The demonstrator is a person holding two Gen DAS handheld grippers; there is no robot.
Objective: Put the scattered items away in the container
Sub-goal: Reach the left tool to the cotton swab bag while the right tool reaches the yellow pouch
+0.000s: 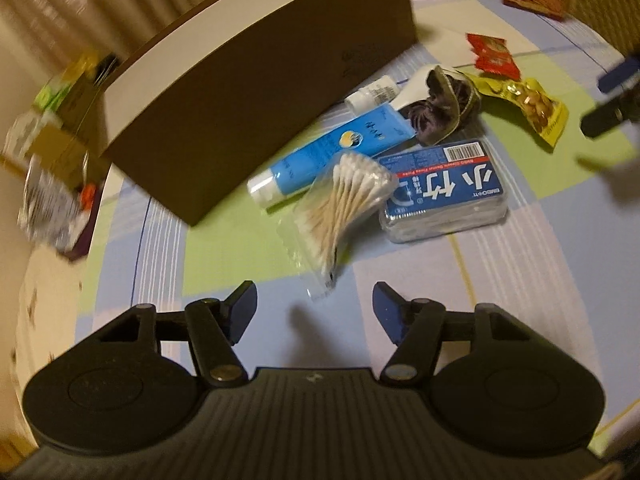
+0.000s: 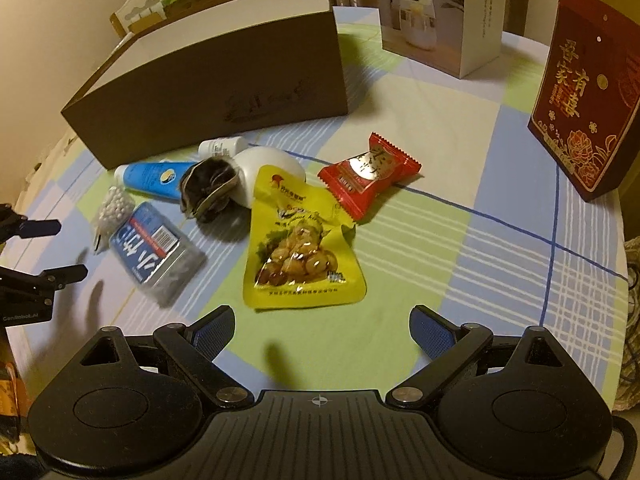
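A brown open-topped box [image 1: 256, 92] [image 2: 208, 80] stands at the back of the table. In front of it lie a blue tube [image 1: 328, 148], a bag of cotton swabs [image 1: 344, 208], a blue-labelled floss box [image 1: 444, 192], a dark scrunchie [image 1: 436, 108], a small white bottle [image 1: 374, 94], a yellow snack packet [image 2: 304, 248] and a red candy [image 2: 368, 176]. My left gripper [image 1: 314, 296] hangs open just short of the swab bag's near end, its pads not pressing it. Just short of the yellow packet, my right gripper [image 2: 322, 316] is open and holds nothing.
The round table carries a checked cloth [image 2: 480, 240]. A dark red gift box [image 2: 584, 92] stands at the right and a white humidifier carton [image 2: 436, 12] at the back. Cluttered boxes [image 1: 52, 152] sit beyond the table's left edge.
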